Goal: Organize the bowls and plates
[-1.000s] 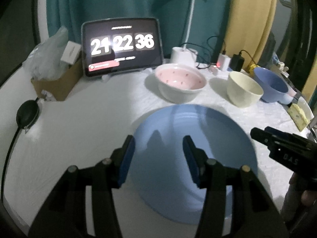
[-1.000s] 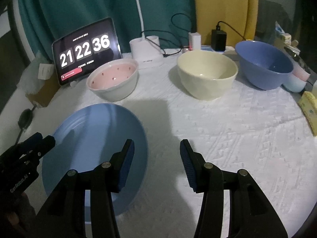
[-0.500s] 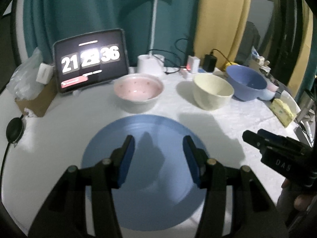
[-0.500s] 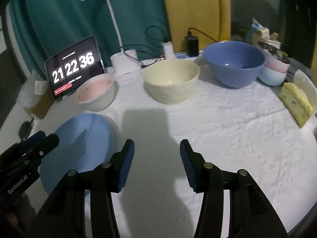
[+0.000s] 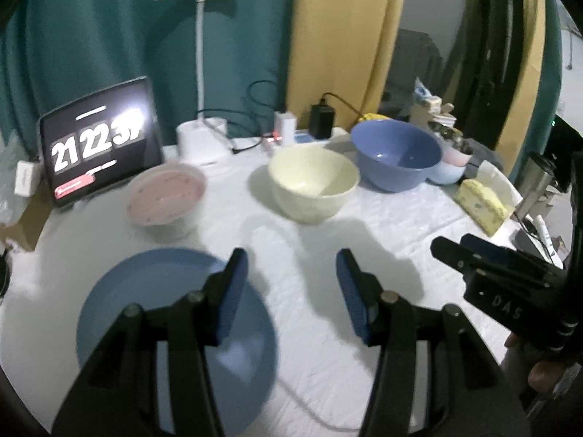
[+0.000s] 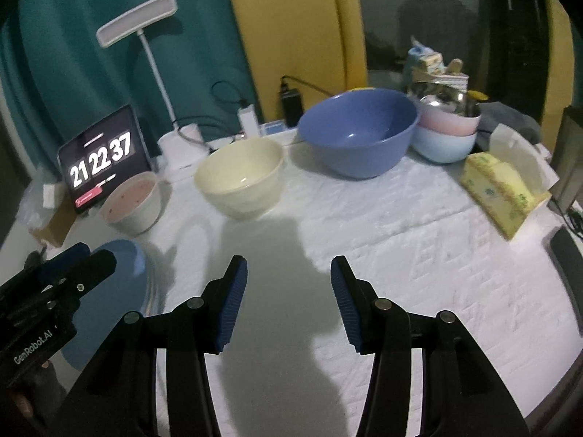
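A blue plate [image 5: 138, 313] lies flat on the white tablecloth at the near left; it also shows in the right wrist view [image 6: 124, 276]. Behind it stand a pink-lined bowl [image 5: 165, 200], a cream bowl [image 5: 313, 182] and a large blue bowl [image 5: 395, 154]; the right wrist view shows the same pink-lined bowl [image 6: 133, 205], cream bowl [image 6: 240, 176] and blue bowl [image 6: 359, 131]. My left gripper [image 5: 291, 291] is open and empty, raised over the plate's right edge. My right gripper [image 6: 288, 298] is open and empty above bare cloth.
A tablet clock [image 5: 98, 142], a desk lamp [image 5: 202, 73] and chargers with cables [image 5: 320, 120] line the back. Stacked pink and pale-blue bowls [image 6: 446, 131] and a yellow tissue pack [image 6: 501, 189] sit at the right. A cardboard box [image 5: 25, 215] is at the left.
Both grippers have risen and pulled back from the table and swung right. The plate has slid left in both views. Both stayed open and empty.
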Demonstrator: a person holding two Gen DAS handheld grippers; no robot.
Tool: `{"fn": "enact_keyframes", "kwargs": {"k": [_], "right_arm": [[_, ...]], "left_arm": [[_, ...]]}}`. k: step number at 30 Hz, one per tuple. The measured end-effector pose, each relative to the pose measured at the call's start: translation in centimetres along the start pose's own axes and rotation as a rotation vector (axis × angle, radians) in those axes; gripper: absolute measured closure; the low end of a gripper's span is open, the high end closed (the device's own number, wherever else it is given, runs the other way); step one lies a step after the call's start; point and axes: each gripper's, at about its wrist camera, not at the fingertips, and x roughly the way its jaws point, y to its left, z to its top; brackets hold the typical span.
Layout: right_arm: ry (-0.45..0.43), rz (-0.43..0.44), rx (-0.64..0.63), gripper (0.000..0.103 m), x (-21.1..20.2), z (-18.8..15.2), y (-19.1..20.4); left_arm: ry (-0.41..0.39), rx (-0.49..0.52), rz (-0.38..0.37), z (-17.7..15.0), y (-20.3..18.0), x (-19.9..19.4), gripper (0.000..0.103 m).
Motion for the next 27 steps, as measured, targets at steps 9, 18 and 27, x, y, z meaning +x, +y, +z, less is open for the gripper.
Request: {"fn": "enact_keyframes", "kwargs": {"k": [9, 18, 27], "right_arm": [[-0.022, -0.027, 0.009, 0.052, 0.3, 1.6, -2.6], [-0.05, -0.061, 0.026, 0.052, 1.5, 4.2, -5.6], [-0.065, -0.073, 0.097, 0.052, 4.1, 6.9, -9.5]], "left_arm": [[-0.024, 0.059, -0.057, 2.5, -3.7, 1.9, 0.051], [-0.042, 0.079, -0.084, 5.0, -6.0, 4.5, 0.051], [-0.054, 0.101, -0.08, 6.6, -7.6, 6.8, 0.051]]}}
